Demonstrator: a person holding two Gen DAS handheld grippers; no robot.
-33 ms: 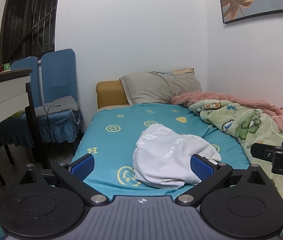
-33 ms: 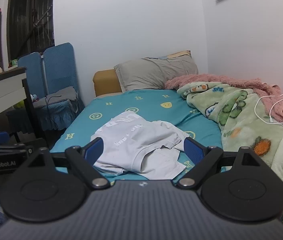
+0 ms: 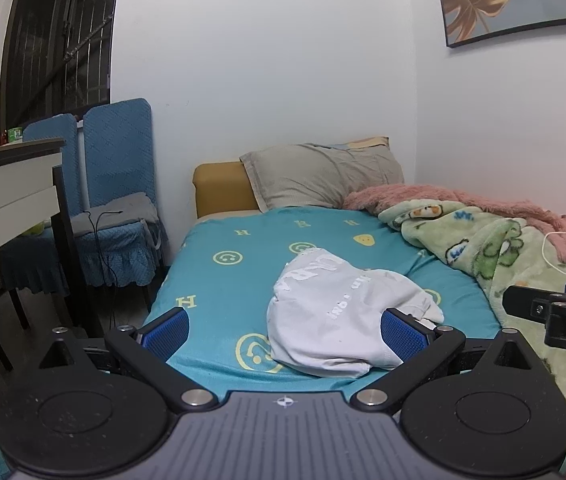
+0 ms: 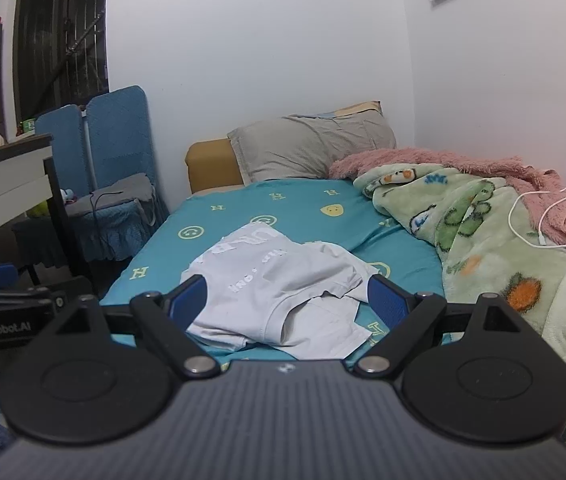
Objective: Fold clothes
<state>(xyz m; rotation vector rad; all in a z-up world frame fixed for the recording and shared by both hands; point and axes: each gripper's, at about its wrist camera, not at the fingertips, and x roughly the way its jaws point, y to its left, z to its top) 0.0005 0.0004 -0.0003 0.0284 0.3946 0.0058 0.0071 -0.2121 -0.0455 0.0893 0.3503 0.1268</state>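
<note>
Nothing has shifted vs. the earlier frames: both claws and the shirt sit where they were. Nearest me, left claw is spread wide w/ nothing between the pads, aimed slightly down at the bed. Right claw is likewise spread wide and empty, alongside it.

Just beyond the tips, a white T-shirt lies crumpled on the teal sheet, near the foot end, mid-bed. It's bunched, printed side partly showing backwards, so prob. inside out or folded over itself. Hem/sleeve edge lies closest to the right claw.

Handling, my guess: light, limp cotton, no stiffness, not fragile; will sag and drag on the sheet. Best hold: pinch two edge corners, e.g. hem or shoulders, one per claw, then lift to shake flat.

Farther back: green frog blanket, grey pillow, wall.
</note>
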